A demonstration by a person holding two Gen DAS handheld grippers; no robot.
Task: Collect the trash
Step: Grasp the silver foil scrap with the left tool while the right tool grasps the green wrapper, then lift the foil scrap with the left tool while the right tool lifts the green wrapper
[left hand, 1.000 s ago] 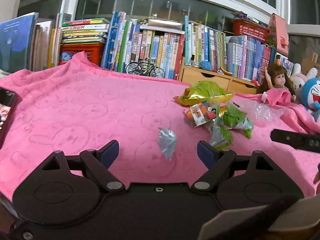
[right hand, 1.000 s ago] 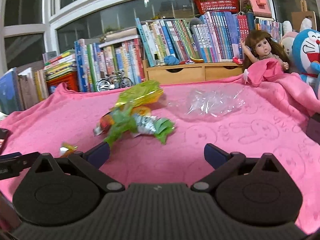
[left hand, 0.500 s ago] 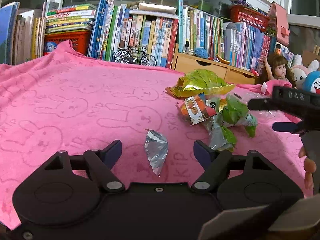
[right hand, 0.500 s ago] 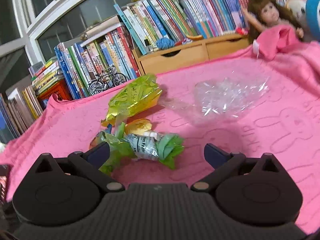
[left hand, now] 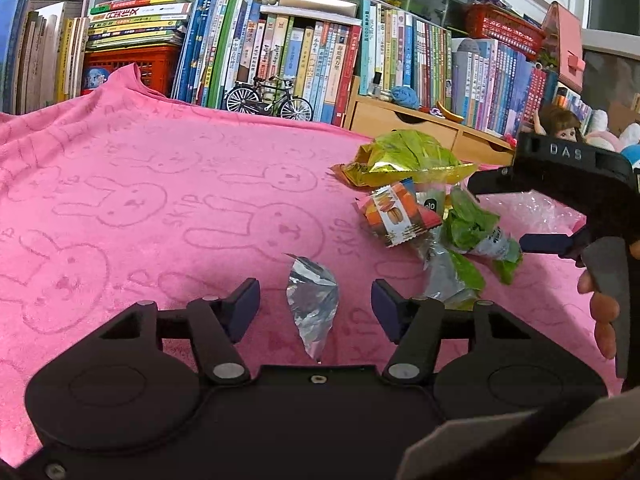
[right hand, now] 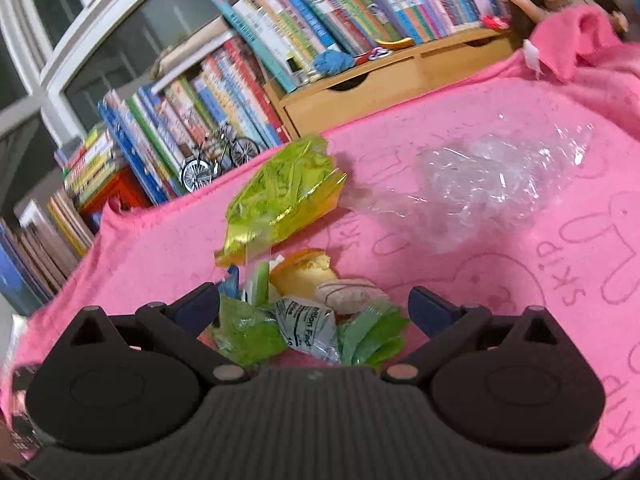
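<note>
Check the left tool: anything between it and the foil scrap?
Nothing visible. The foil scrap lies flat on the pink towel, already between the open fingers of the left tool, clear of both pads. The wrapper pile sits apart to the right, where the right tool is working.

The doll [left hand: 562,122] is half hidden behind the right gripper [left hand: 560,216], whose body the frame edge cuts.

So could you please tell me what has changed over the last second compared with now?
The right tongs moved forward and down, open, to straddle the green-and-silver crumpled wrapper. The left tongs edged closer around the small silver foil scrap, also open. Nothing is gripped; the trash on the pink bunny-print blanket stayed put.
</note>
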